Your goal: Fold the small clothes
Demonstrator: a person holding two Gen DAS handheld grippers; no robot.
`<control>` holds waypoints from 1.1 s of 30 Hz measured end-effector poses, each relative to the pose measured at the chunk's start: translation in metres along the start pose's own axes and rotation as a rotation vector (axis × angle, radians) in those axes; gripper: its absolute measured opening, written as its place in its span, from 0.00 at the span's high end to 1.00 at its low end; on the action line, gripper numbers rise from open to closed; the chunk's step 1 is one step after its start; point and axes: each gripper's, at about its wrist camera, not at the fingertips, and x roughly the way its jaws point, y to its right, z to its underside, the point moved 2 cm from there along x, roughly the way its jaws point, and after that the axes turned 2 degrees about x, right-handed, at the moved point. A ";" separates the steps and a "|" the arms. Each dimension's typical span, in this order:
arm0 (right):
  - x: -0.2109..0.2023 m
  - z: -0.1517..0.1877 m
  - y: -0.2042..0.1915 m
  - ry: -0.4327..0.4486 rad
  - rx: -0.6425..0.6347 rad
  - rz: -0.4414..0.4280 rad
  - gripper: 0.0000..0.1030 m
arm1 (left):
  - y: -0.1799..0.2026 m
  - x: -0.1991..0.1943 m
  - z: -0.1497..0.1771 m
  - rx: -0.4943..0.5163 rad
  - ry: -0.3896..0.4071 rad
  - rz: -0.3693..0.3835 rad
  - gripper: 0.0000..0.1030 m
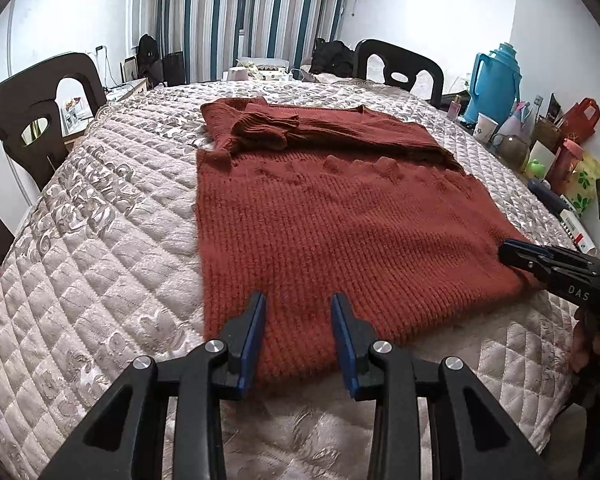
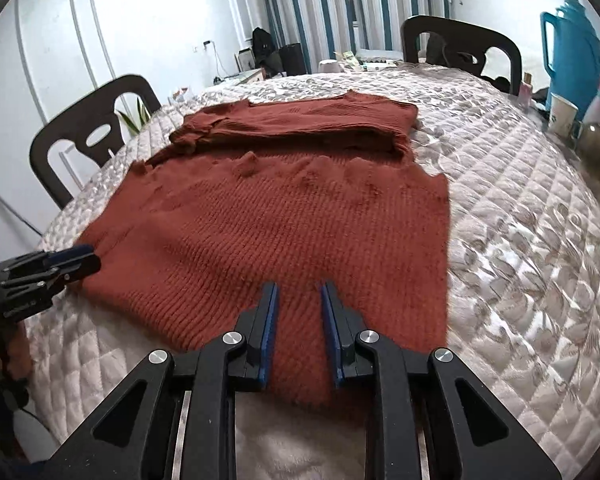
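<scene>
A rust-red knit sweater [image 1: 332, 220] lies flat on the quilted table cover, its sleeves folded across the far part. It also shows in the right wrist view [image 2: 284, 220]. My left gripper [image 1: 299, 300] is open, its blue-padded fingers over the sweater's near hem towards its left corner. My right gripper [image 2: 299, 286] is open over the near hem towards the right corner. Each gripper shows in the other's view: the right one [image 1: 512, 254] at the hem's right corner, the left one [image 2: 86, 258] at the left corner. Neither holds cloth.
The beige quilted cover [image 1: 100, 264] spreads over the whole table. Dark chairs stand at the left [image 1: 28, 128] and far side [image 1: 400, 68]. A blue thermos [image 1: 496, 84], a paper cup [image 1: 485, 128], bottles and bags crowd the right edge.
</scene>
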 end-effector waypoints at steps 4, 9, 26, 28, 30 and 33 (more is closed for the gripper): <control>-0.016 0.008 0.010 0.020 0.003 0.043 0.78 | -0.010 -0.008 0.005 -0.015 0.017 0.014 0.64; -0.040 0.019 0.026 0.037 0.037 0.061 0.71 | -0.014 -0.024 0.011 -0.020 0.047 0.020 0.54; -0.050 0.043 0.037 0.013 0.033 0.027 0.70 | -0.021 -0.017 0.019 -0.091 0.016 0.101 0.49; -0.046 0.039 0.037 0.009 0.023 0.025 0.70 | -0.018 -0.015 0.017 -0.084 0.010 0.108 0.49; -0.041 0.038 0.035 -0.002 0.006 0.014 0.70 | -0.016 -0.012 0.016 -0.086 0.008 0.123 0.49; -0.036 0.038 0.033 -0.008 -0.013 -0.002 0.70 | -0.017 -0.010 0.017 -0.086 0.006 0.135 0.49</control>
